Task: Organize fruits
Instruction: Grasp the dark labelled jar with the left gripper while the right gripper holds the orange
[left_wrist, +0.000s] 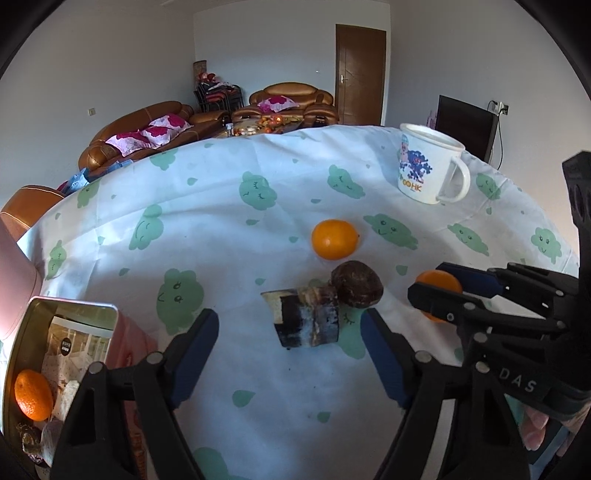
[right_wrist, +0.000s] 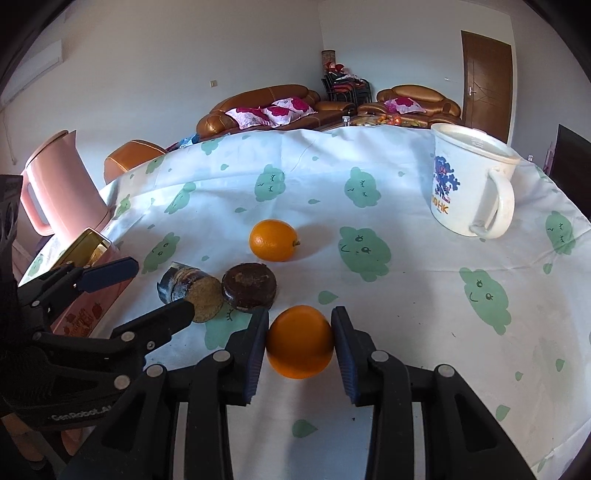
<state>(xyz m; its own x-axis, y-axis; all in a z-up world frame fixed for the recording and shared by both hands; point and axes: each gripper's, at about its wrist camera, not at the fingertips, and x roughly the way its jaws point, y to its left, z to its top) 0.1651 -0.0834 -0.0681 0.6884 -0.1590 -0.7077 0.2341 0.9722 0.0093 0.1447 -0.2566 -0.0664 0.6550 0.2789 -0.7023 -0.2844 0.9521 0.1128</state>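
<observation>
While the right gripper (right_wrist: 300, 341) clamps an orange (right_wrist: 300, 341), the left gripper (left_wrist: 290, 349) hangs with its jaws apart over the tablecloth (left_wrist: 236, 369).

Seen from the left wrist: its jaws stand wide with nothing between them; just ahead lies a dark wrapped roll (left_wrist: 306, 319) touching a dark round fruit (left_wrist: 356, 282), a second orange (left_wrist: 335, 239) farther ahead, a third orange (left_wrist: 32, 395) in the open tin (left_wrist: 70, 306) to the left, a white mug (left_wrist: 430, 166) far ahead to the right. Seen from the right wrist: both pads press the orange's sides; the roll and dark fruit lie ahead-left, the loose orange beyond them, and a pink kettle (right_wrist: 59, 184) stands far left.
</observation>
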